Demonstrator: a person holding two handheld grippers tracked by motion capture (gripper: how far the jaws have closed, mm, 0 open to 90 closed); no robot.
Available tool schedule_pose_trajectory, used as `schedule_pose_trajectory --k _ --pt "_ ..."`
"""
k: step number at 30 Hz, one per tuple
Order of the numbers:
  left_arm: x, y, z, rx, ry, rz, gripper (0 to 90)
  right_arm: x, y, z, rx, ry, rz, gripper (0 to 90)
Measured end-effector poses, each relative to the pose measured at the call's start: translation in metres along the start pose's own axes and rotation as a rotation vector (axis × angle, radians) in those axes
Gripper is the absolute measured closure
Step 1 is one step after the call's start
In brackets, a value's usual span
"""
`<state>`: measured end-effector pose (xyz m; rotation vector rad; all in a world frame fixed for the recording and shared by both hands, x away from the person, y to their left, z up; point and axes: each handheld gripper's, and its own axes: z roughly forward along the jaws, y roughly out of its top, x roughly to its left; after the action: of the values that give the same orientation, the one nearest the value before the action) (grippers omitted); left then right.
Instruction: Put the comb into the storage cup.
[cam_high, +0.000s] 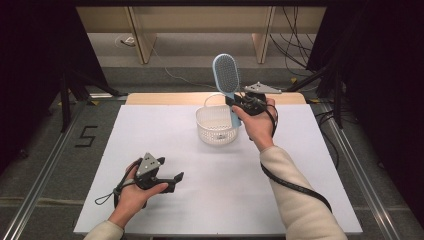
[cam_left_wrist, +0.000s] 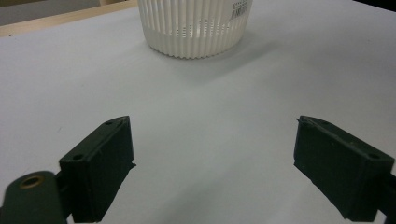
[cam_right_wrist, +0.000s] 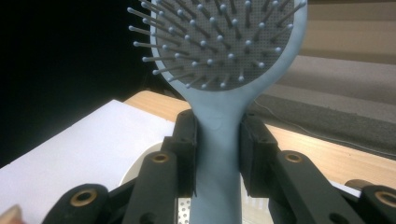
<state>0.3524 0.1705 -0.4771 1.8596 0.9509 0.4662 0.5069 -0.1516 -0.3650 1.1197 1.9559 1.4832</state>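
Note:
A light blue hairbrush (cam_high: 227, 77) stands upright above the far edge of a white slotted basket (cam_high: 216, 125). My right gripper (cam_high: 239, 104) is shut on its handle, and in the right gripper view both pads clamp the handle (cam_right_wrist: 217, 140) below the bristled head (cam_right_wrist: 224, 42). The handle's lower end hangs over the basket's rim. My left gripper (cam_high: 176, 179) rests low over the white table near the front left, jaws wide open with nothing between them. The left gripper view looks across bare table to the basket (cam_left_wrist: 194, 28).
A white sheet (cam_high: 165, 145) covers the table, with a wooden strip (cam_high: 165, 98) along its far edge. Cables trail from both grippers. Dark frame legs and loose cables stand on the floor beyond the table. A "5" is marked on the floor at left (cam_high: 86, 136).

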Motion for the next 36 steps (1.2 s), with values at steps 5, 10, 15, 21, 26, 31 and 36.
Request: schedule_pose_trajectory --k 5,10,15,21,26,31,36 --pt "0.000 0.000 0.000 0.003 0.000 0.002 11.4 0.000 0.001 0.002 -0.001 -0.002 0.000 71.0" --pt "0.000 0.000 0.000 0.002 0.000 0.002 11.4 0.001 0.002 0.004 0.000 -0.002 -0.004 71.0" --pt "0.000 0.000 0.000 0.002 -0.001 0.002 11.4 0.002 0.003 0.006 0.001 -0.002 -0.007 71.0" --pt "0.000 0.000 0.000 0.001 -0.001 0.000 11.4 0.002 0.006 0.008 0.000 -0.003 -0.009 71.0" --pt "0.000 0.000 0.000 0.000 -0.001 0.001 11.4 0.003 0.006 0.010 0.000 -0.001 -0.010 71.0" --pt "0.000 0.000 0.000 0.000 -0.002 0.002 11.4 0.004 0.007 0.013 0.001 -0.004 -0.012 71.0" --pt "0.000 0.000 0.000 0.000 -0.002 0.002 11.4 0.004 0.007 0.014 0.000 -0.005 -0.010 71.0"
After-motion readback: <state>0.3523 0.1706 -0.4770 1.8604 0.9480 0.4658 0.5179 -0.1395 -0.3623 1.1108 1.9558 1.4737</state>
